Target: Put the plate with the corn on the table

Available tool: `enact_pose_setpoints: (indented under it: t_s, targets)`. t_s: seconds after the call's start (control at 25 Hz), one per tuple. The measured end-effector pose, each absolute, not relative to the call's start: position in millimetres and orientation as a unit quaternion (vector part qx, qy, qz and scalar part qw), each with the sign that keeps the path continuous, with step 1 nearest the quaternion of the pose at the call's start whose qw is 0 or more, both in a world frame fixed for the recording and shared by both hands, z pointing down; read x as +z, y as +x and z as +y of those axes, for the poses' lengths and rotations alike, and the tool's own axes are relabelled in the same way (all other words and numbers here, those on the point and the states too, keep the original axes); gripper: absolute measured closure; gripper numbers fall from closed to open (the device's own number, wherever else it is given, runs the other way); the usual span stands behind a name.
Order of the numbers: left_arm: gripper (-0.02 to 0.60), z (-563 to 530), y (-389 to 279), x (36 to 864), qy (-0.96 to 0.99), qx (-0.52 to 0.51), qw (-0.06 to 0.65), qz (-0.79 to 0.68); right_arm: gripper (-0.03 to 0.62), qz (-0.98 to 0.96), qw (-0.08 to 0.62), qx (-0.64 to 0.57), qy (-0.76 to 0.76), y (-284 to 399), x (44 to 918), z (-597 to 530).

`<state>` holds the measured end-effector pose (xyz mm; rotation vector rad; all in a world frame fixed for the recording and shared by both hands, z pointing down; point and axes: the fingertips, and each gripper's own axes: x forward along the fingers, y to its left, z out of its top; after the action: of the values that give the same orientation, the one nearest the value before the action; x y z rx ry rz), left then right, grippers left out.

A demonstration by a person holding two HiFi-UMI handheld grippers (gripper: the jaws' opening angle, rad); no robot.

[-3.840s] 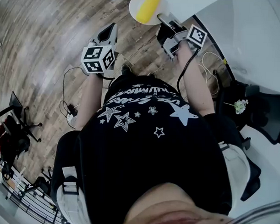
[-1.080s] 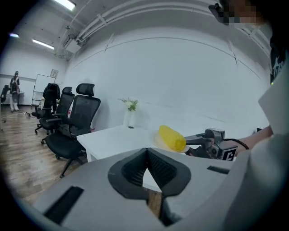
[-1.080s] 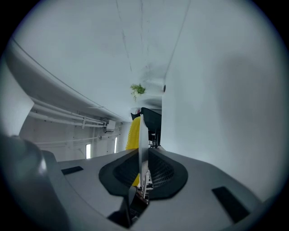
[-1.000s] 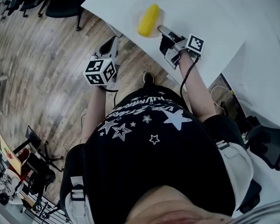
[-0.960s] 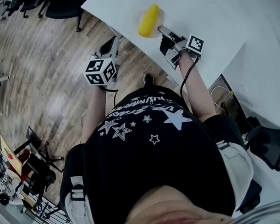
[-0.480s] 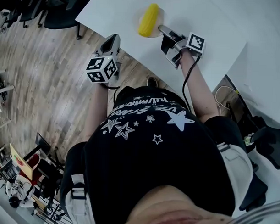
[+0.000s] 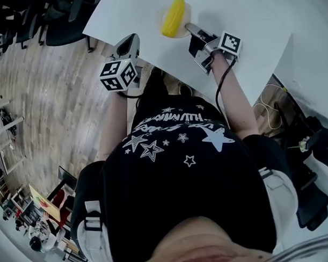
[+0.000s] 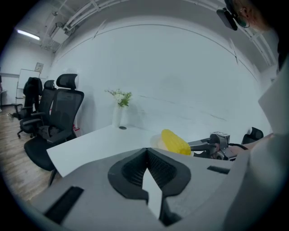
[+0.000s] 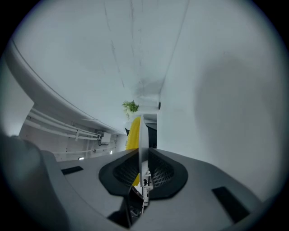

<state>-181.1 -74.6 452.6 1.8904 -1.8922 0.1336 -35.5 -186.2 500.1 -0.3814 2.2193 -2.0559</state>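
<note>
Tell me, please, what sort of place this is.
Most likely an office or a lab workroom. Black office chairs stand on a wooden floor, and beside them is a large white table, bare apart from the task items.

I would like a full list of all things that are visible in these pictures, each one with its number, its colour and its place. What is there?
tables: two, white, in front of the person
plate: one, pale, over the nearer table
corn: one, yellow, lying on the plate
vase with flowers: one, pale, on the table's far side
office chairs: at least two, black, at the table's left end
floor: wooden, brown, below
shirt: one, black with white stars, on the person
left gripper: grey, shut, empty, near the table's edge
right gripper: grey, shut on the plate's rim
</note>
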Motion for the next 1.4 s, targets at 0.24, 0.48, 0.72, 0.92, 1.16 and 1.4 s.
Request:
enact_pose_setpoints:
  t_s: [0.24, 0.48, 0.72, 0.92, 1.16, 1.4]
  targets:
    - [0.575, -117.1, -194.5, 449.1, 0.731, 0.063, 0.218, -0.644, 0.553, 0.722, 0.076, -0.669, -0.161, -39.2, 499.9, -199.1]
    - [0.575, -171.3, -250.2, 462.2, 0.759, 0.072, 0.23, -0.604, 0.551, 0.712, 0.095, -0.666, -0.199, -91.6, 510.5, -239.2]
    - [0.575, -191.7, -259.1, 473.6, 0.774, 0.084, 0.242, -0.579, 0.553, 0.714, 0.103, -0.656, -0.221, -94.9, 518.0, -248.2]
    - [0.575, -223.4, -276.0, 492.6, 0.79, 0.096, 0.254, -0.55, 0.551, 0.701, 0.105, -0.661, -0.246, -112.4, 537.9, -268.6]
    - [0.575, -253.4, -282.5, 516.8, 0.809, 0.114, 0.265, -0.512, 0.551, 0.692, 0.115, -0.66, -0.268, -126.4, 557.0, -289.4]
    - [0.575, -266.9, -273.5, 523.6, 0.822, 0.124, 0.262, -0.49, 0.552, 0.695, 0.11, -0.652, -0.283, -122.9, 564.5, -293.1]
